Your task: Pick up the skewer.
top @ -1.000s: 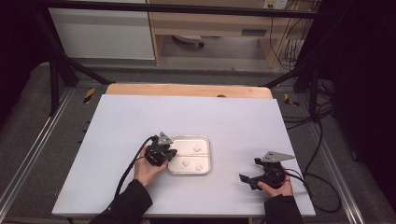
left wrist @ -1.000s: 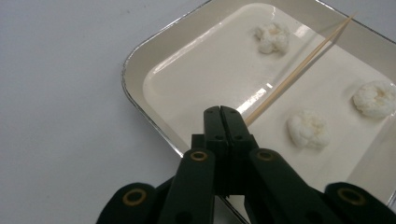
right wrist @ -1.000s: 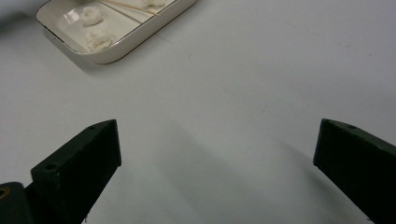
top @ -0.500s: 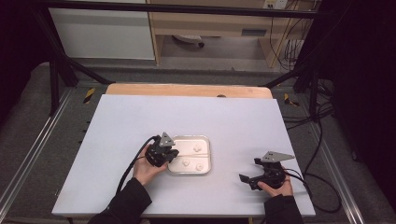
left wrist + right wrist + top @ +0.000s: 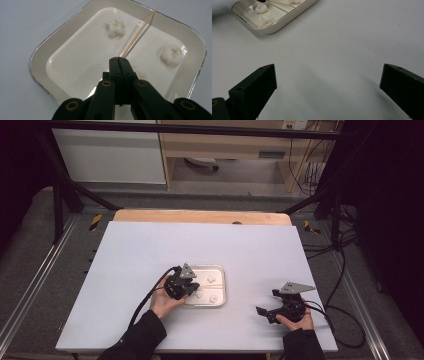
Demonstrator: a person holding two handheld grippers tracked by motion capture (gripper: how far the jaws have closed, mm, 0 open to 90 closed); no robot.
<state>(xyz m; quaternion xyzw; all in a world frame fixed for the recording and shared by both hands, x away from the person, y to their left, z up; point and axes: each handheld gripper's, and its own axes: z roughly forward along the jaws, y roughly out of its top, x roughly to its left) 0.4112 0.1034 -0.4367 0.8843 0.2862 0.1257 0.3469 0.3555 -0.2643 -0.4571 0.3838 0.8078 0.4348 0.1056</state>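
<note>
Left gripper (image 5: 119, 60): jaws pressed together on the near end of a thin wooden skewer (image 5: 139, 32), whose free end slants up over the far rim of the shallow metal tray (image 5: 41, 51). Since a second ago the hand has barely shifted and the grip has not changed, so the work appears paused just before spearing. Three white dough-like lumps lie in the tray: one (image 5: 115, 27) to the left of the skewer, one (image 5: 171, 54) to its right, and one (image 5: 141, 73) partly hidden beside the jaws. Centre: the tray sits on the white table (image 5: 150, 250), well apart from every edge, with bare surface all round. Right gripper (image 5: 270, 311): jaws wide apart and holding nothing, resting near the table's front right corner, clear of the tray.
</note>
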